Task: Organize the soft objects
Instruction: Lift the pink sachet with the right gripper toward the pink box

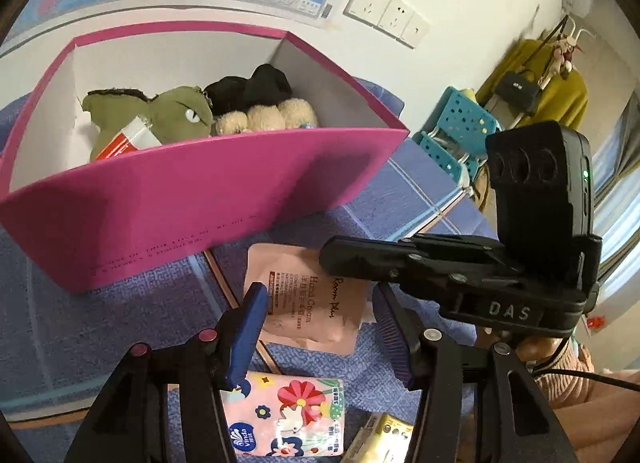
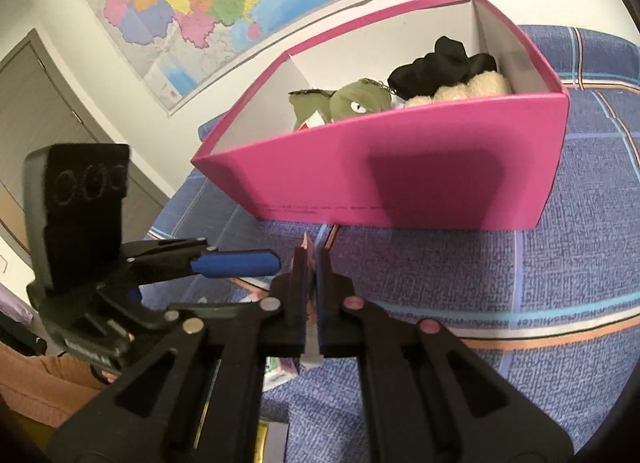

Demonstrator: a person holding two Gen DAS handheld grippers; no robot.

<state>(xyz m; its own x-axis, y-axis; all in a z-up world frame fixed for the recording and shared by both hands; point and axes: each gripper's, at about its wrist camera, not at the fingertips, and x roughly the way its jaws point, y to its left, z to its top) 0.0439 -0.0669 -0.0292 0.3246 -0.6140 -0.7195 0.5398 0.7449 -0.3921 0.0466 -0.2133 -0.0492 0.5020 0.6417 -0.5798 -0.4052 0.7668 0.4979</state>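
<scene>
The pink box stands open on the blue checked cloth, toward its far edge by the wall, so that soft things can be dropped in from above. Already inside, packed against the right-hand wall, lie a green stuffed toy, a cream plush toy and a bundle of black cloth, with a red and white packet tucked at the toy's left. On the cloth in front of the box, near its front wall, lies a pink hand cream sachet. Closer to the near edge is a flowered tissue pack, with a yellow packet just beside it. The left gripper stands part open above the sachet and the tissue pack, and nothing sits between its blue pads, so it looks free to take one of them. The right gripper is fully closed, and a thin pinkish sliver, pointed at the top, is pinched between its pads. It may be a sachet seen edge-on, but the view does not settle that. It points toward the box's front wall, which suggests a carry over the rim. The flat, limp sliver is gripped along its length, probably to stop it flopping.
</scene>
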